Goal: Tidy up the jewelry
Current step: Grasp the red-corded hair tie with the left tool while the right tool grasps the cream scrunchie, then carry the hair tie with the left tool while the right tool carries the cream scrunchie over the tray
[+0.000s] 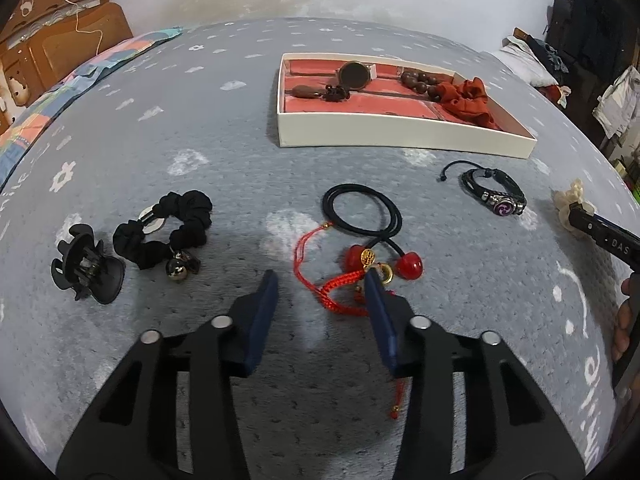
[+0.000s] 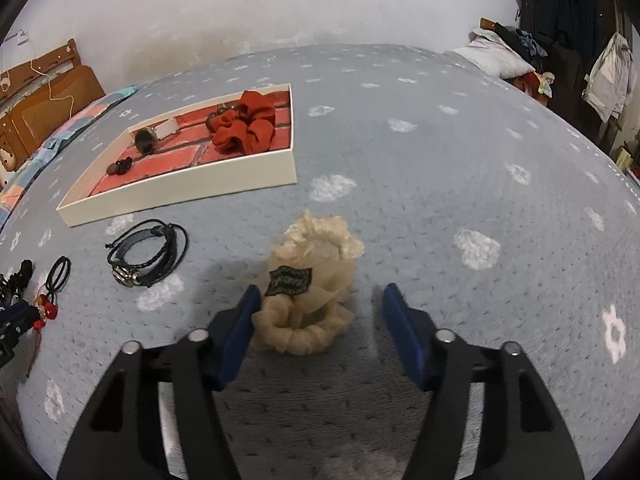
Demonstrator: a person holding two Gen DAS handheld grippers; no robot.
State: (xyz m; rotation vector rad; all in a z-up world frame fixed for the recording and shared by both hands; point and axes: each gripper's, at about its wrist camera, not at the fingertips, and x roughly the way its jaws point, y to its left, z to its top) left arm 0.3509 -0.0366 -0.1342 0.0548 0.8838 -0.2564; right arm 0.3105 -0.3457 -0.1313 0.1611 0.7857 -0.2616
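Note:
My left gripper (image 1: 320, 280) hangs low over the grey bedspread, jaws apart. Its right finger lies over a red braided cord bracelet (image 1: 332, 292), and the left finger stands clear of it. Just beyond lies a black hair tie with red beads (image 1: 360, 216). My right gripper (image 2: 320, 292) straddles a cream scrunchie (image 2: 312, 284). The left finger touches the fabric and the right finger stands off it. A white tray (image 1: 400, 132) with a red brick lining sits farther back and holds a red scrunchie (image 2: 248, 124), a watch (image 1: 356, 74) and wooden beads (image 1: 416, 80).
A black scrunchie (image 1: 176, 224) and a black claw clip (image 1: 86, 274) lie to the left. A black leather bracelet (image 1: 496, 192) rests between the two grippers. A wooden headboard (image 1: 60, 44) stands far left, with a pillow and hanging clothes far right.

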